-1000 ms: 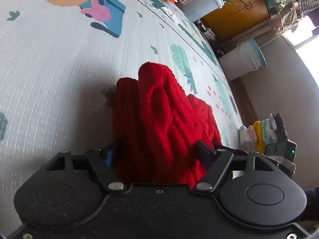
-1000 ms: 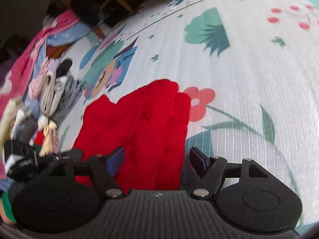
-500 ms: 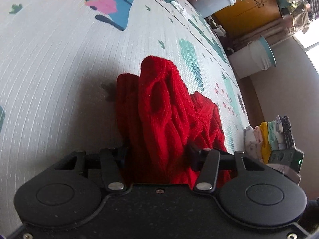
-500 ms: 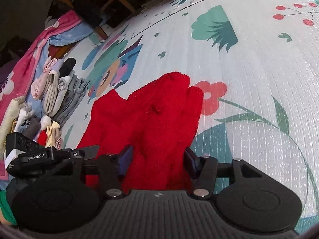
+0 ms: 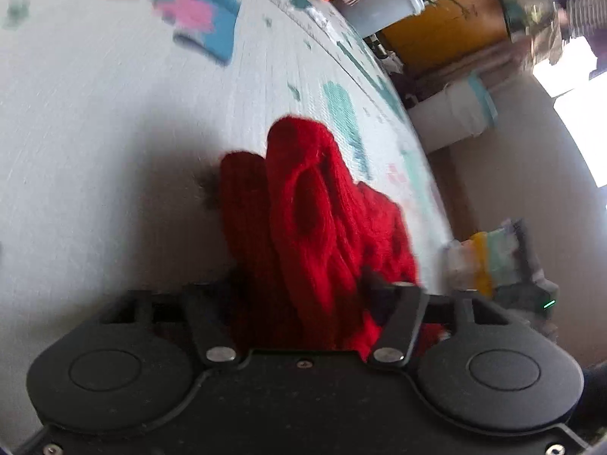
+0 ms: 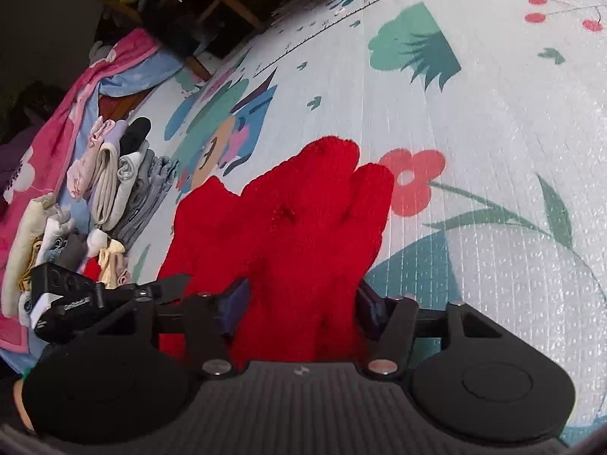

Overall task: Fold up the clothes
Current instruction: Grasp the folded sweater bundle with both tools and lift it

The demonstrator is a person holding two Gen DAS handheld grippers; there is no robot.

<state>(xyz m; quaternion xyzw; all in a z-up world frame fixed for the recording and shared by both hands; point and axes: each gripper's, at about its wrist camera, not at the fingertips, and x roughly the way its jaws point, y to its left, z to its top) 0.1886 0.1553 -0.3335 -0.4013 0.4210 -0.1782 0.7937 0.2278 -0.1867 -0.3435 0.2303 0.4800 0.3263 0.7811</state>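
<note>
A red knitted garment (image 5: 311,220) (image 6: 296,227) lies bunched on a pale printed play mat (image 5: 95,121) (image 6: 474,113). In the left wrist view my left gripper (image 5: 299,288) is shut on the garment's near edge, with red knit filling the space between its black fingers. The right gripper (image 6: 303,295) is shut on the other near edge of the same garment. In the right wrist view the left gripper's body (image 6: 76,299) shows at the lower left, close beside the red cloth. The pinched edges themselves are hidden behind the gripper bodies.
A row of folded small clothes (image 6: 114,174) (image 5: 489,258) lies beside the garment, next to a pink and blue blanket (image 6: 49,129). A white bucket (image 5: 451,117), a plastic tub (image 5: 383,3) and an orange cabinet (image 5: 444,26) stand beyond the mat's edge.
Both grippers' fingers have closed from wide apart onto the red garment. The cloth has risen slightly and the left wrist view is blurred by motion.
</note>
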